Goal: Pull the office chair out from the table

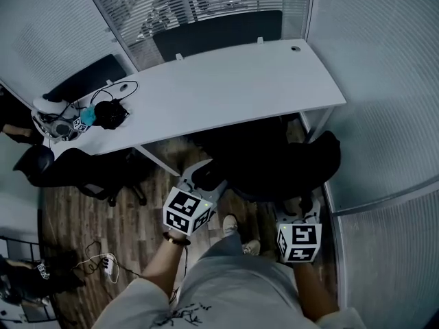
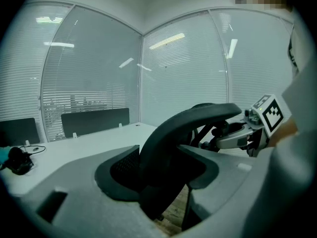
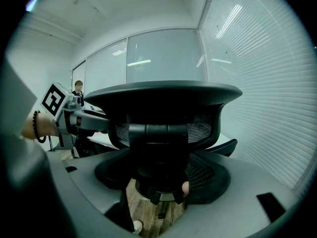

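A black mesh office chair (image 1: pixel 288 160) stands tucked under the right end of the white table (image 1: pixel 226 88), its backrest toward me. My left gripper (image 1: pixel 206 177) is at the backrest's left edge. In the left gripper view the curved back frame (image 2: pixel 188 123) runs between the jaws of the left gripper (image 2: pixel 163 187), which look shut on it. My right gripper (image 1: pixel 300 214) is at the backrest's right side. In the right gripper view the right gripper (image 3: pixel 161 182) holds the chair's back support (image 3: pixel 158 148) between its jaws, under the headrest (image 3: pixel 168 95).
A second black chair (image 1: pixel 68 170) sits under the table's left end. Headphones (image 1: pixel 110 113) and a white headset (image 1: pixel 51 115) lie on the table's left part. Cables (image 1: pixel 103 262) lie on the wood floor. Glass walls with blinds close in behind and at right (image 1: pixel 384 81). My shoes (image 1: pixel 230 223) are just behind the chair.
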A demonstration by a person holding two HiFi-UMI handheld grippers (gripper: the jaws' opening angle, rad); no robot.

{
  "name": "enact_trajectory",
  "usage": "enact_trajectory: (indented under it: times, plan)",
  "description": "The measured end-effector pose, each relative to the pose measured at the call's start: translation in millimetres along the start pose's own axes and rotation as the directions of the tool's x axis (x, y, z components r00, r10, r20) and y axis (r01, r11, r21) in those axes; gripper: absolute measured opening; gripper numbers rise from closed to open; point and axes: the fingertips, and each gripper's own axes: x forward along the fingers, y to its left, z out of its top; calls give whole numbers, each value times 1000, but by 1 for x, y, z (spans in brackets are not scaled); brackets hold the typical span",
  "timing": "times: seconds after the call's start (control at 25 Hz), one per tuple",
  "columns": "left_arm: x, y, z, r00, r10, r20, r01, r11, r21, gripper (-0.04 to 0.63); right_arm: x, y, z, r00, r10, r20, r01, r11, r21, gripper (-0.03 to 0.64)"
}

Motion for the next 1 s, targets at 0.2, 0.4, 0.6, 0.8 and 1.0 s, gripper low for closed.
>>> enact_trajectory:
  times: [0.2, 0.4, 0.6, 0.8, 1.0]
  plan:
    - [-4, -9, -5, 1000, 30, 6, -30, 1000, -4, 224, -6, -2, -7, 1000, 12, 4, -12, 1000, -6, 275]
    - [-8, -19, -9, 999, 43, 7, -43, 999, -6, 224, -15, -4, -13, 1000, 19, 15, -19, 1000, -11, 275]
    - [-17, -22, -11, 998, 56, 10, -56, 998, -14, 224, -22, 2, -14, 999, 27, 19, -26, 1000, -16, 275]
    - [-29, -30, -17, 998, 61, 15, -60, 998, -17, 224, -33, 9, -21, 999, 31, 21, -31, 999, -14, 275]
    - [-40, -37, -25, 998, 60, 18, -59, 998, -17, 224, -43, 17, -29, 999, 30, 20, -30, 999, -15, 275]
